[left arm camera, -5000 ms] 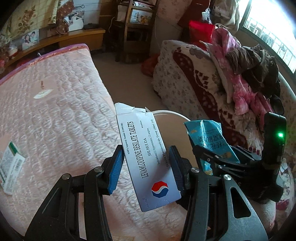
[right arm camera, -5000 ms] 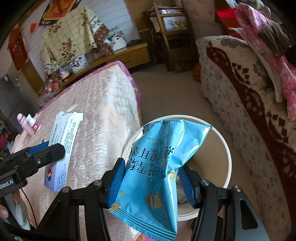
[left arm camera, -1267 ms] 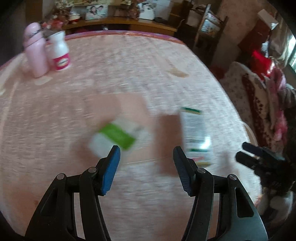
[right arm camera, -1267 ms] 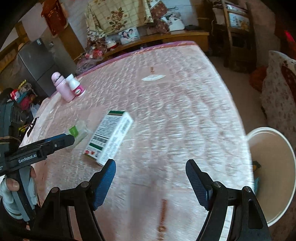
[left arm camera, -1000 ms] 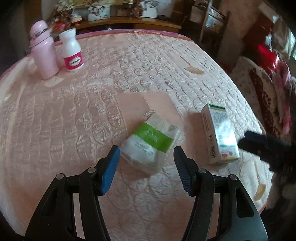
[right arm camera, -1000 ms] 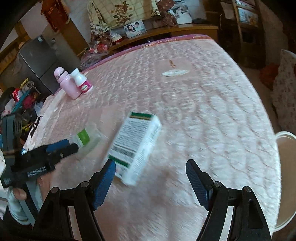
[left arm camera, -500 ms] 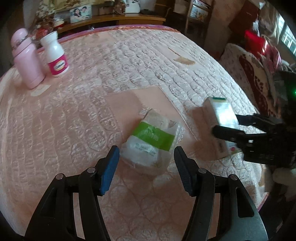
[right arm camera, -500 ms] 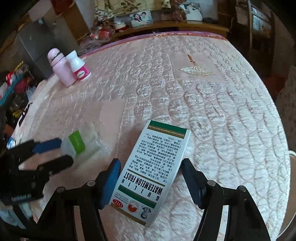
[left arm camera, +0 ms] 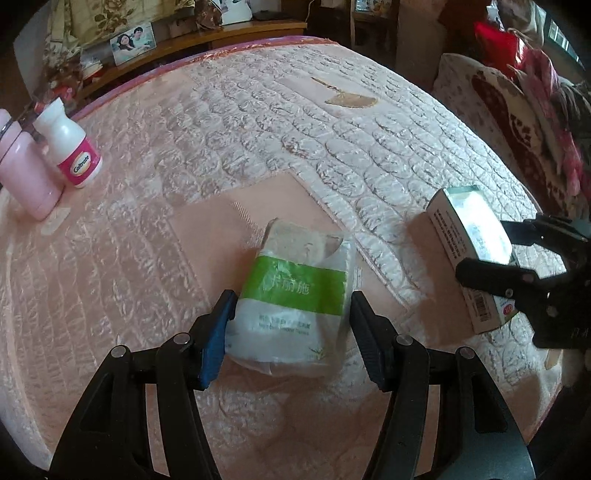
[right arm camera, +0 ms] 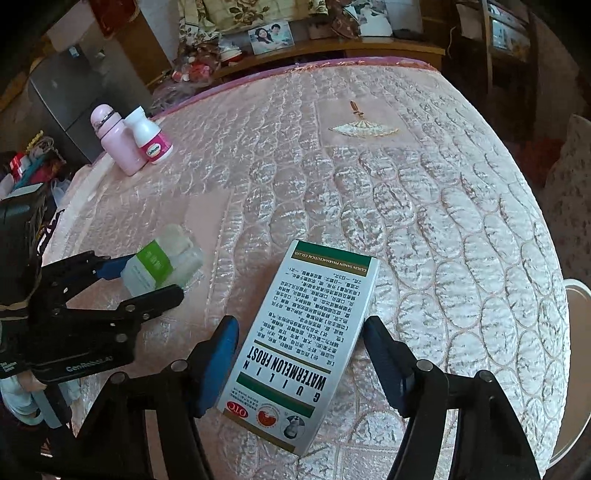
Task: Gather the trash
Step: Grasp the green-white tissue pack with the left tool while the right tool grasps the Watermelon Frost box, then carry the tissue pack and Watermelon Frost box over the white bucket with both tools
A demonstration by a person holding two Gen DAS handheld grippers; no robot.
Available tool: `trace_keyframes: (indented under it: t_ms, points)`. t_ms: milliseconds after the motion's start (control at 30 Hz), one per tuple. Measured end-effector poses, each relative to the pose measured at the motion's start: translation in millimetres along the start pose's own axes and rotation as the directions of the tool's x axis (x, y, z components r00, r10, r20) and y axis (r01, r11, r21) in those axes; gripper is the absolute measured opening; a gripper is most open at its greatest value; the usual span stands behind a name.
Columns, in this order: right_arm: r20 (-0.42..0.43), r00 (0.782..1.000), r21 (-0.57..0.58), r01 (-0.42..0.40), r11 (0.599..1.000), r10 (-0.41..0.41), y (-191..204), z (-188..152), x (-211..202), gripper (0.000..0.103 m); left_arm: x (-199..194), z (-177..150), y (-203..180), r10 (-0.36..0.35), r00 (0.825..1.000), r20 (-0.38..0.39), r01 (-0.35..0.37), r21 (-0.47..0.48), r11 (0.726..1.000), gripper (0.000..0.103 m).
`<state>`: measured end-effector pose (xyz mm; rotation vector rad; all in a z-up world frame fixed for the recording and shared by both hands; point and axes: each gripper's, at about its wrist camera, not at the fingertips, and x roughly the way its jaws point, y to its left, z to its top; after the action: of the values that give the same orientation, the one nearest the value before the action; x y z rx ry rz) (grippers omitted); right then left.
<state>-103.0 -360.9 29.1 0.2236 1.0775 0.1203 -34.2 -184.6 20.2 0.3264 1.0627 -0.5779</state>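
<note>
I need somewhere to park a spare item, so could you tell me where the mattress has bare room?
The mattress lies bare around the fan emblem and out to its far and right edges. It is crowded near the tissue pack and medicine box, each between tongs, and in the left corner by the pink flask and white bottle.

pink flask | white pill bottle beside it | framed photo

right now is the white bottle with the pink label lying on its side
No, the white bottle stands upright on the quilted mattress, right beside the pink flask.
</note>
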Motion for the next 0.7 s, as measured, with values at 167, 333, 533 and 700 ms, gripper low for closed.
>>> trace_keyframes:
  t_ms: [167, 333, 533, 700]
  points:
    - [0.018, 1.000, -0.028, 0.015, 1.000, -0.014, 8, 2, 5, 0.069, 1, 3, 2, 0.011, 1.000, 0.010, -0.010, -0.071, 0.997, 0.059]
    - [0.033, 0.999, -0.053, 0.023, 0.998, -0.021, 10, -3, 3, 0.064, -7, -2, 3, 0.030, 0.999, 0.034, -0.025, -0.146, 0.989, 0.039]
    - [0.077, 0.997, -0.045, -0.001, 0.999, 0.004, 4, -13, -20, 0.063, -26, -10, -8, 0.063, 0.996, 0.068, -0.050, -0.179, 0.983, 0.033]
    - [0.108, 0.994, -0.061, -0.003, 0.998, 0.010, 5, -19, -39, 0.063, -42, -18, -18, 0.073, 0.992, 0.100, -0.052, -0.194, 0.980, 0.031]
